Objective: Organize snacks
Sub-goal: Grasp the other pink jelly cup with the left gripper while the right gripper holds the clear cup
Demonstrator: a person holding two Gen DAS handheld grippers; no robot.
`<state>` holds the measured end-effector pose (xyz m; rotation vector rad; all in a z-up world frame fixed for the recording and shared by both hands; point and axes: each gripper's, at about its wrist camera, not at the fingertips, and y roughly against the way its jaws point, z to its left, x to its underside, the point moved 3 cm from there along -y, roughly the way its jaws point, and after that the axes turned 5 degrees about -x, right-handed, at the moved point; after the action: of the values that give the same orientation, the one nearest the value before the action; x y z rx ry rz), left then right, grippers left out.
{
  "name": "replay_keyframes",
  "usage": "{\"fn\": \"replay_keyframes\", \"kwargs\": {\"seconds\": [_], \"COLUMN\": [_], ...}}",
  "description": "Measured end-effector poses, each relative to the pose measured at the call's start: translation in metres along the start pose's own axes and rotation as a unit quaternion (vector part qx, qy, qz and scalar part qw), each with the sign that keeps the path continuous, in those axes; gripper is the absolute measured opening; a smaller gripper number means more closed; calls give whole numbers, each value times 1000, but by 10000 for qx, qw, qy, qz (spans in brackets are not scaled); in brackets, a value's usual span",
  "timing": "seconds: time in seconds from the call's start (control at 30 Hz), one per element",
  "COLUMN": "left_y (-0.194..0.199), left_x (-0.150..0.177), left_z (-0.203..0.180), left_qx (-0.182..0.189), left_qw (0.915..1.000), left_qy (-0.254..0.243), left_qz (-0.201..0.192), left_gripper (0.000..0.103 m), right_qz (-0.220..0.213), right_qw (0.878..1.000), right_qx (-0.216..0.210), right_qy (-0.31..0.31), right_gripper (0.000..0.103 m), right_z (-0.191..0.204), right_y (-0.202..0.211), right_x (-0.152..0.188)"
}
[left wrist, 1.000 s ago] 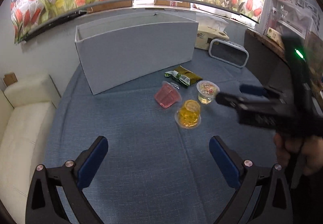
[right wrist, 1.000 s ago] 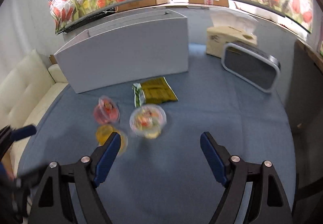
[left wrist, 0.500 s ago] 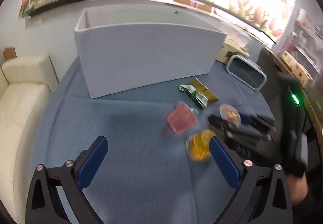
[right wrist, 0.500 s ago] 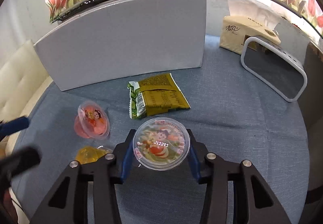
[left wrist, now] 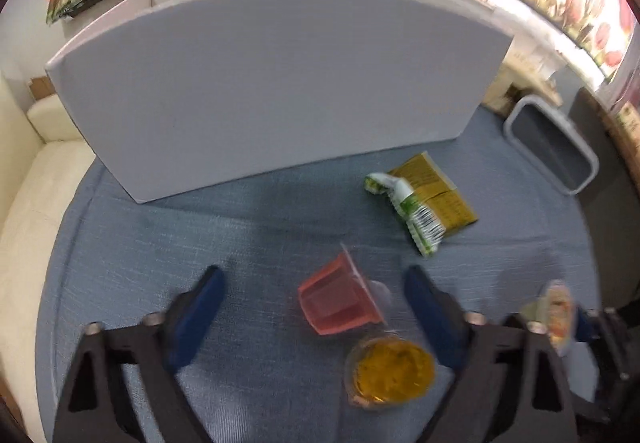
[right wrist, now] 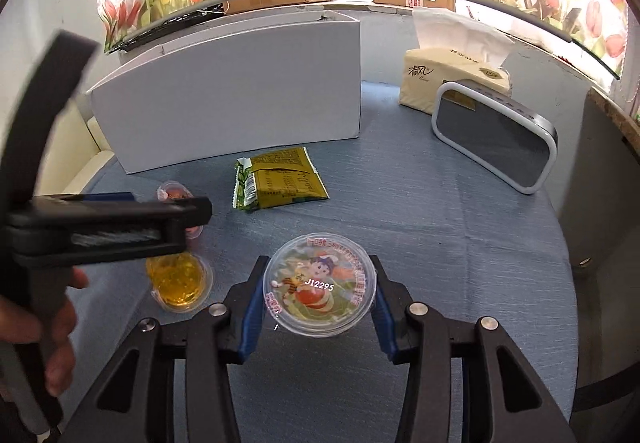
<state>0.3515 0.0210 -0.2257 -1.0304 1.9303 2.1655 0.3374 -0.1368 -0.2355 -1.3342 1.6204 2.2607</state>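
Note:
My right gripper [right wrist: 320, 297] is shut on a clear jelly cup with a cartoon lid [right wrist: 320, 288], held above the blue table; the cup also shows in the left wrist view [left wrist: 557, 313]. My left gripper [left wrist: 314, 293] is open, with the pink jelly cup [left wrist: 340, 297] lying on its side between the fingers. A yellow jelly cup [left wrist: 390, 371] stands just in front of it, also in the right wrist view [right wrist: 178, 279]. A green and gold snack packet [left wrist: 422, 205] lies farther back. The white box [left wrist: 272, 91] stands behind.
A grey-framed speaker [right wrist: 496, 139] and a tissue pack [right wrist: 452, 79] stand at the back right. A cream sofa [left wrist: 28, 183] lies left of the round blue table [left wrist: 160, 235]. The left gripper body [right wrist: 100, 223] crosses the right wrist view.
My right gripper closed on the cartoon-lid cup and lifted it. My left gripper moved forward and right, so the pink cup now lies between its fingers.

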Motion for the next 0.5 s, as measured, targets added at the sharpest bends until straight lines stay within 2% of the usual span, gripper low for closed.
{"fn": "replay_keyframes", "kwargs": {"seconds": [0.13, 0.23, 0.27, 0.5], "left_y": [-2, 1, 1, 7], "left_x": [4, 4, 3, 2], "left_z": [-4, -3, -3, 5], "left_qx": [-231, -184, -117, 211], "left_qw": [9995, 9994, 9995, 9995], "left_qy": [-125, -167, -171, -104], "left_qz": [-177, -252, -228, -224], "left_gripper": [72, 49, 44, 37], "right_qz": [-65, -91, -98, -177], "right_qw": [10000, 9999, 9999, 9997], "right_qx": [-40, -41, -47, -85], "right_qy": [-21, -62, -75, -142], "right_gripper": [50, 50, 50, 50], "right_z": [-2, -4, -5, -3], "right_y": [6, 7, 7, 13], "right_x": [0, -1, -1, 0]}}
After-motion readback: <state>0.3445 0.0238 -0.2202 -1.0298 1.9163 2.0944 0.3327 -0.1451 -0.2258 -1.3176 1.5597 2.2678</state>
